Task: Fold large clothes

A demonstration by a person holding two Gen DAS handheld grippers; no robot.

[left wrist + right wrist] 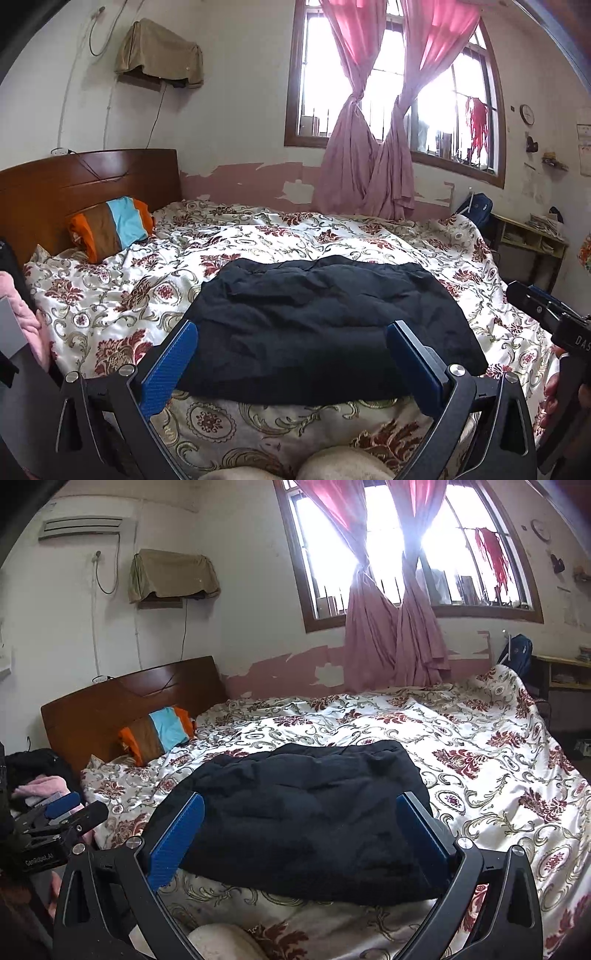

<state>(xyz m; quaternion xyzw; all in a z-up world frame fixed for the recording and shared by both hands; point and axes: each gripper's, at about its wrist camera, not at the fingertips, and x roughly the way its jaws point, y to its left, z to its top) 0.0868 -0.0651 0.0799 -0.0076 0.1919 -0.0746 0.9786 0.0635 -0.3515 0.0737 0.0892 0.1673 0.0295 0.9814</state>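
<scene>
Left wrist view, black garment (325, 325) near edge hidden — fingers (173, 362)

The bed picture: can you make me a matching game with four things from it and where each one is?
Things:
1. black folded garment
2. striped orange, brown and blue pillow
3. pink knotted curtains
4. round wall clock

Places:
A. hanging in front of the window
B. leaning against the wooden headboard
C. on the wall to the right of the window
D. lying flat on the flowered bedspread, in the middle

Pairs: 1-D, 2-B, 3-A, 4-C
</scene>
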